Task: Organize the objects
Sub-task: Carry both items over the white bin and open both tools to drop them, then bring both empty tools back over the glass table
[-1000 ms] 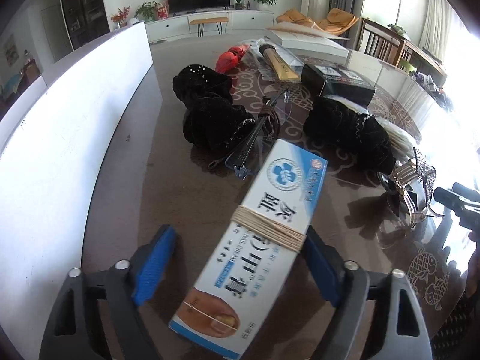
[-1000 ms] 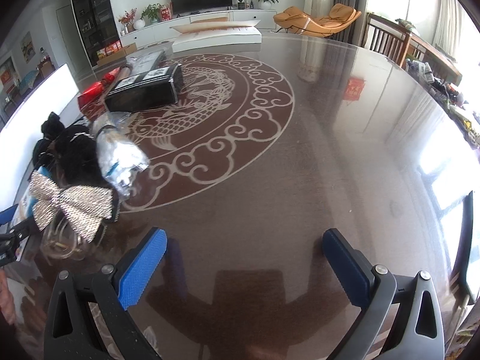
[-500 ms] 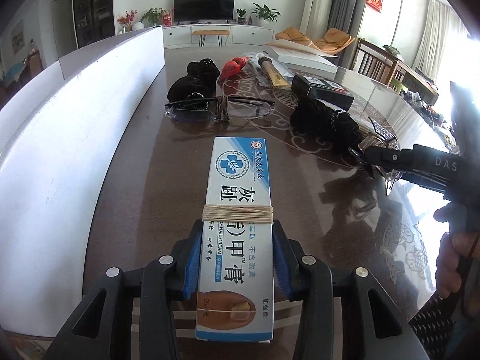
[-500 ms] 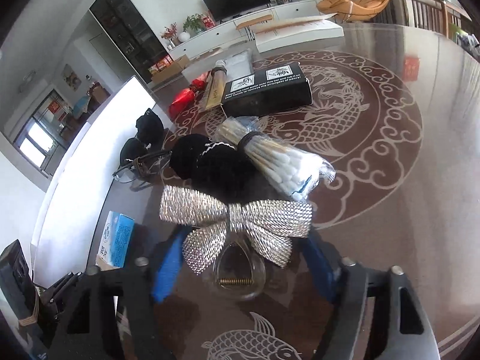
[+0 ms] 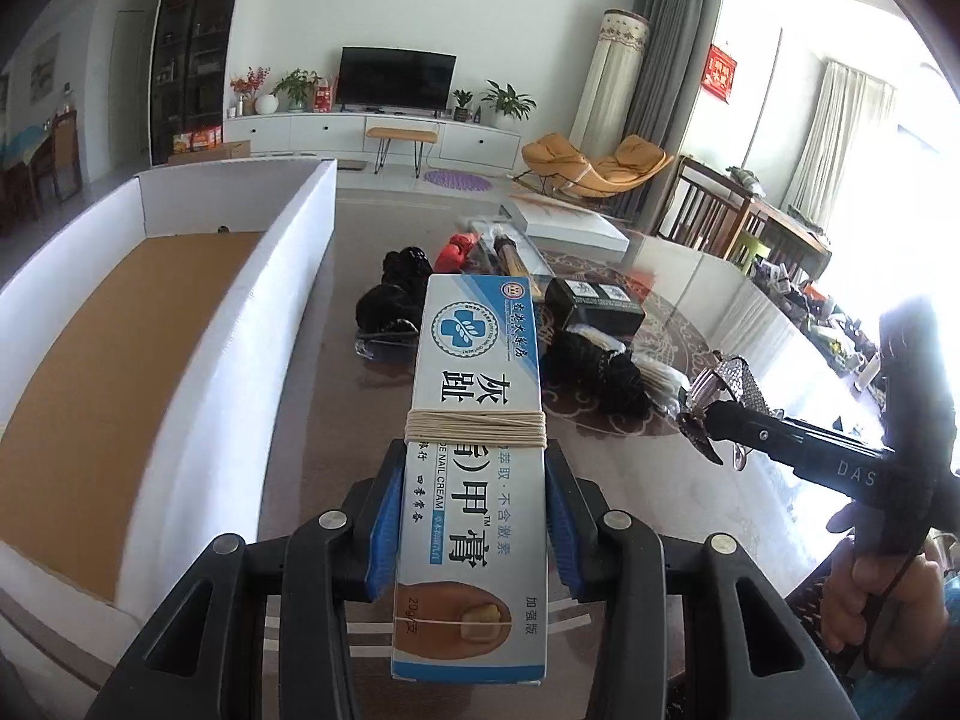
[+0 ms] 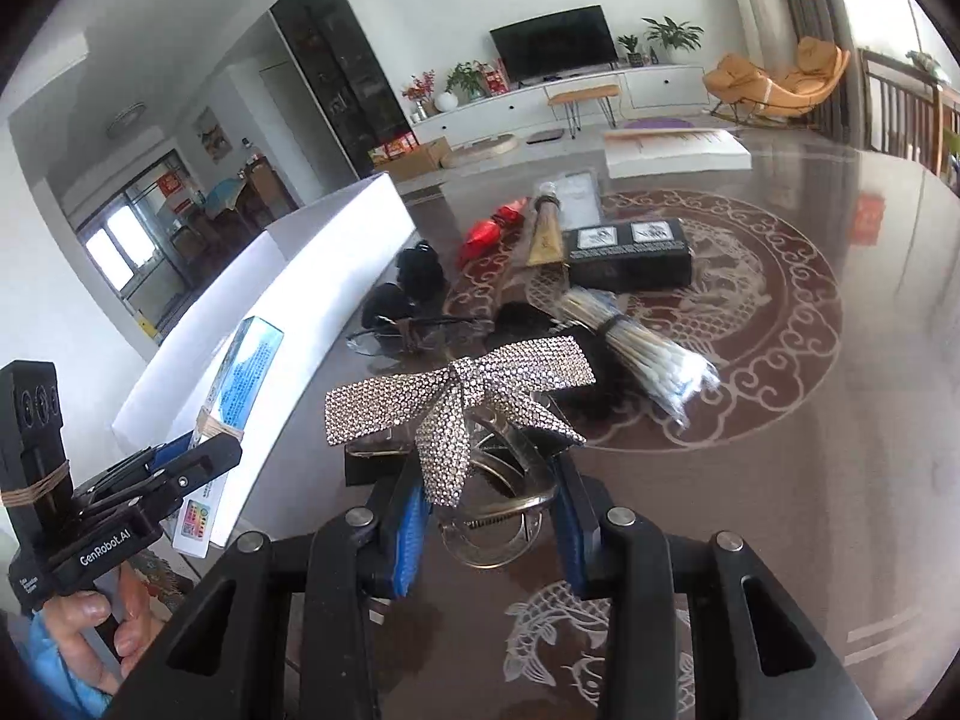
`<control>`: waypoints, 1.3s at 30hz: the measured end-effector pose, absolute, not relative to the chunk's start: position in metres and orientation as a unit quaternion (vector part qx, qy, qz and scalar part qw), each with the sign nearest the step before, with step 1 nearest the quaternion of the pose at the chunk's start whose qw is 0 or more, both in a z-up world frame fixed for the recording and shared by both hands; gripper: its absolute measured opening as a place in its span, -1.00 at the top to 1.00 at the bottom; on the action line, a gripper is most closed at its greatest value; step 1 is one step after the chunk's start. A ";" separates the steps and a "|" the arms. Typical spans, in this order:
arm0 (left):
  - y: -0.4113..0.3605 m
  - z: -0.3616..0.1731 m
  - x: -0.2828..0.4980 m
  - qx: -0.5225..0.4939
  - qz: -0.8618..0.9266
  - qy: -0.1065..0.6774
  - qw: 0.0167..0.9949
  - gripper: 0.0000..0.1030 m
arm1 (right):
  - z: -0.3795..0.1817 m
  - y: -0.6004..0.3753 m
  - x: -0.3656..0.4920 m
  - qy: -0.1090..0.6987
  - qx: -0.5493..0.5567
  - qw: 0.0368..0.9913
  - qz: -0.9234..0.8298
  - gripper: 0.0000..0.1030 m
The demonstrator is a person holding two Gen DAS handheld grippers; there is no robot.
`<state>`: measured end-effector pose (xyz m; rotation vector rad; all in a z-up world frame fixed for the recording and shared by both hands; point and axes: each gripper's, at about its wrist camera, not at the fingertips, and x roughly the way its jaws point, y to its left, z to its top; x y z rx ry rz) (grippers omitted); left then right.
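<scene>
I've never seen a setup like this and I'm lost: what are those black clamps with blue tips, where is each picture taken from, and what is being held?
They are hand-held grippers; a person's hand works each. A camera on each looks along its fingers. The left gripper is shut on a nail cream box; beside it stands a white cardboard box with a brown floor. The right gripper is shut on a rhinestone bow hair clip. On the brown table lie glasses, cotton swabs, a black box and black fabric pieces.

Glossy dark table [image 6: 780, 480], rhinestone-crusted metal hair clip [image 6: 462, 384], cardboard cream box [image 5: 474, 420].
</scene>
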<state>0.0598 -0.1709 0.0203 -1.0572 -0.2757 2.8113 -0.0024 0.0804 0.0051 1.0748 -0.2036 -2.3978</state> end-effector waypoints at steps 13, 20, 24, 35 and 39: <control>-0.367 0.022 0.050 -0.408 0.892 -0.122 -0.153 0.15 | 0.067 -0.189 -0.025 0.029 0.397 0.466 -0.790 0.08; -0.369 0.016 0.062 -0.389 0.890 -0.129 -0.199 -0.50 | 0.048 -0.161 -0.037 -0.005 0.419 0.443 -0.792 -0.68; -0.320 0.038 0.061 -0.353 0.919 -0.120 -0.131 -0.50 | 0.030 -0.082 -0.031 0.028 0.383 0.360 -0.850 -0.93; -0.121 -0.001 0.017 -0.396 0.912 -0.055 0.088 -0.95 | -0.074 0.129 -0.002 0.025 0.450 0.090 -0.888 -0.93; -0.096 -0.051 -0.012 -0.434 0.900 -0.027 0.047 -0.95 | -0.073 0.128 -0.009 0.042 0.453 0.080 -0.887 -0.93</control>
